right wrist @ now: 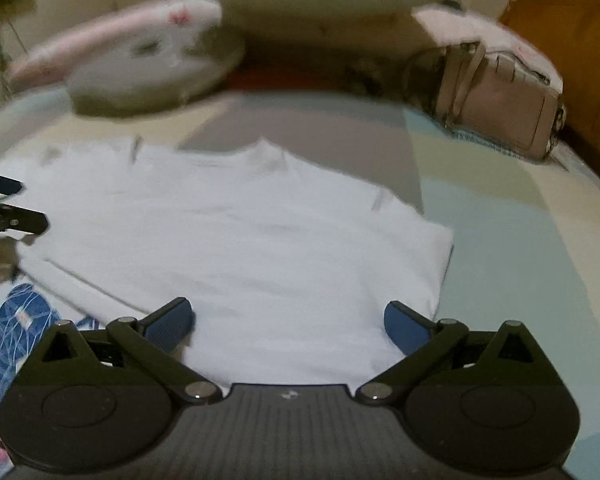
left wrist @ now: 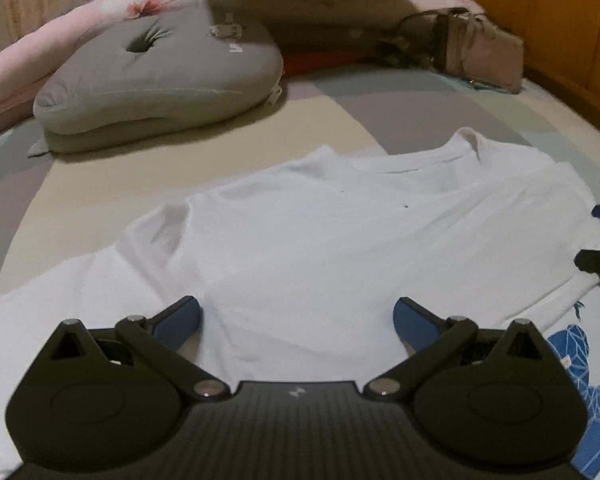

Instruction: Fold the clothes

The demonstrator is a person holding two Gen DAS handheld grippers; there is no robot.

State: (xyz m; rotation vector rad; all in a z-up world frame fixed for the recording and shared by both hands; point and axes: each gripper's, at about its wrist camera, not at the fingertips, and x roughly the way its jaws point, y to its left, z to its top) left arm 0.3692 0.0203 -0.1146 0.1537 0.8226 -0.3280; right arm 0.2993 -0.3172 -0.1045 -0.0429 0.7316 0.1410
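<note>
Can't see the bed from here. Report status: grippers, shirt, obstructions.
Left gripper open, right gripper open, both over cloth, holding nothing. White cotton T-shirt lies flat, partly folded, collar away. Grey cushion and beige handbag lie beyond, clear of shirt.

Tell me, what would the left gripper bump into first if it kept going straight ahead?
Probably the white T-shirt spread just ahead of the open left gripper. Beyond it lies the grey pillow, but depth is hard to judge.

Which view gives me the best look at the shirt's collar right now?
The left wrist view: the collar of the white T-shirt is sharp, its raised rim visible. The right wrist view shows the collar too, but motion-blurred, only a soft bump.
</note>
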